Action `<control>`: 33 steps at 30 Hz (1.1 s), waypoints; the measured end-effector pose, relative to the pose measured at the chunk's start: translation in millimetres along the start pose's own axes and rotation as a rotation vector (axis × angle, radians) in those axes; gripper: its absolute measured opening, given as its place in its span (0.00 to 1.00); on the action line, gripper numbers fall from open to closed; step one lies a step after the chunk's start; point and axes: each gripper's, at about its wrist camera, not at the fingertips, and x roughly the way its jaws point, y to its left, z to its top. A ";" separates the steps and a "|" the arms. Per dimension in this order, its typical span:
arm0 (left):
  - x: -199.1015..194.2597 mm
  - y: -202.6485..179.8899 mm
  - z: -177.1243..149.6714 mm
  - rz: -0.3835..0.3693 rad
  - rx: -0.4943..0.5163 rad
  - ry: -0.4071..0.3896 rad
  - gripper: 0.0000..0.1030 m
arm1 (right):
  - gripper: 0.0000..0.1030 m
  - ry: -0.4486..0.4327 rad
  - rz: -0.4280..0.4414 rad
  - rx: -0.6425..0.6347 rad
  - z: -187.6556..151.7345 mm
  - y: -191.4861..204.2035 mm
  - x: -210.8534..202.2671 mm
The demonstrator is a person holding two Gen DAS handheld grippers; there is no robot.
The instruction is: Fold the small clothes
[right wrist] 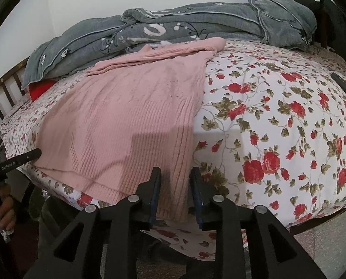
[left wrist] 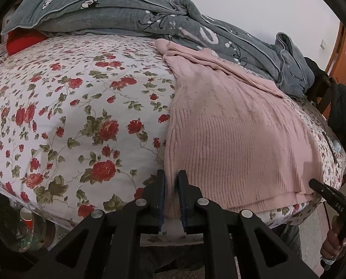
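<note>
A pink ribbed knit sweater (left wrist: 238, 134) lies flat on the floral bed cover, hem toward me, sleeves folded near the far end; it also shows in the right wrist view (right wrist: 131, 121). My left gripper (left wrist: 171, 193) is shut on the sweater's near left hem corner. My right gripper (right wrist: 175, 190) is open, its jaws standing on either side of the sweater's near right hem corner. The right gripper's finger tip (left wrist: 321, 188) shows at the sweater's right corner in the left wrist view, and the left gripper's tip (right wrist: 31, 154) shows at the left corner in the right wrist view.
The bed has a white cover with red roses (left wrist: 80, 116). A grey quilt (left wrist: 149, 16) is heaped along the far side, with a red item (left wrist: 22, 41) under it. A wooden door (left wrist: 342, 55) and dark chair stand at right. Floor lies below the bed edge.
</note>
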 end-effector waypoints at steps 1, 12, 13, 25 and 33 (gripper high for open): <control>0.2 0.3 0.4 -0.002 0.001 0.001 0.11 | 0.27 0.001 -0.001 -0.003 -0.3 0.9 0.1; 1.2 4.5 3.7 -0.070 -0.012 0.039 0.23 | 0.33 0.028 0.017 -0.003 2.8 2.6 1.1; 1.3 4.2 3.6 -0.068 -0.010 0.039 0.23 | 0.33 0.028 0.019 -0.003 3.4 2.0 1.3; 7.4 0.2 9.9 -0.047 0.002 0.024 0.25 | 0.34 0.030 0.032 -0.025 6.7 6.8 5.5; 1.0 1.9 0.4 -0.047 0.039 0.007 0.11 | 0.18 0.004 0.006 -0.065 1.1 12.1 0.4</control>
